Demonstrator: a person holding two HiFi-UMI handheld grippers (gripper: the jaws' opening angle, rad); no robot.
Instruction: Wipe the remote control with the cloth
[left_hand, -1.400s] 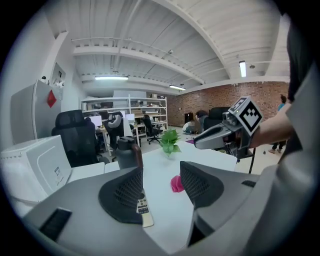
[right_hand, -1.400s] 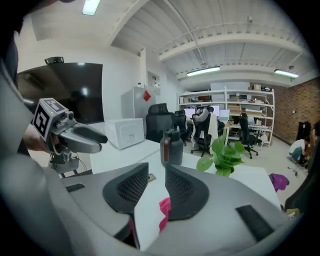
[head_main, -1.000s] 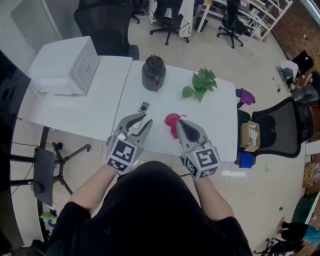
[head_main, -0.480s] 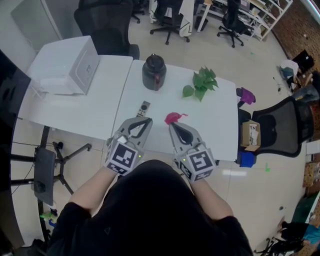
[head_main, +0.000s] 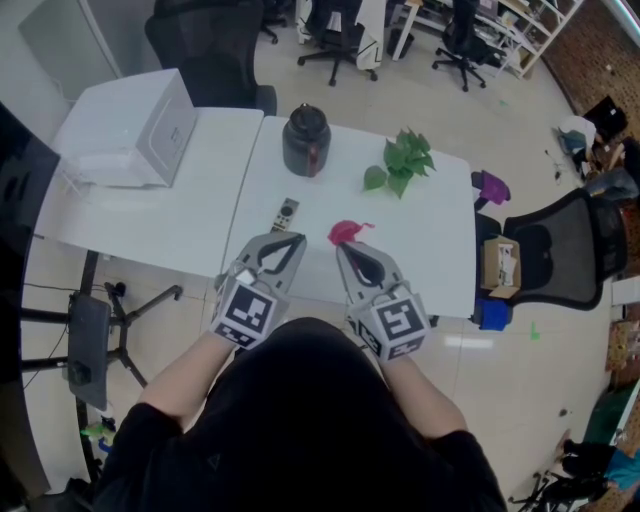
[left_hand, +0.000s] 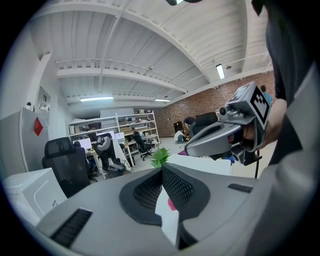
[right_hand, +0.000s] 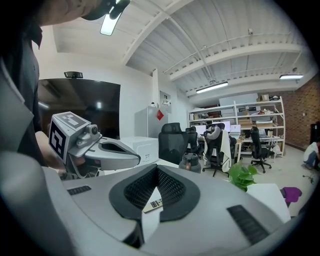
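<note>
The left gripper (head_main: 293, 241) is the main change. A second ago its jaws stood apart; now they are pressed together, and its own view shows nothing pinched between them, only the table (head_main: 430, 240) beyond. The remote control (head_main: 286, 213) lies flat on the white tabletop just ahead of those tips and not touching them, in the same spot as before. The right gripper (head_main: 343, 249) was closed then and is closed now, with nothing in its jaws. It has slid a little toward the left gripper, so the two now sit side by side near the table's front edge. The pink cloth (head_main: 346, 232) has changed too: a second ago it trailed down against the right gripper's tips, and now it is a smaller bunch on the table just ahead of them. Whether it touches them cannot be told. Remote and cloth lie near each other but apart. Farther back, the dark pot (head_main: 305, 140) and the green plant (head_main: 403, 165) stand where they did.
</note>
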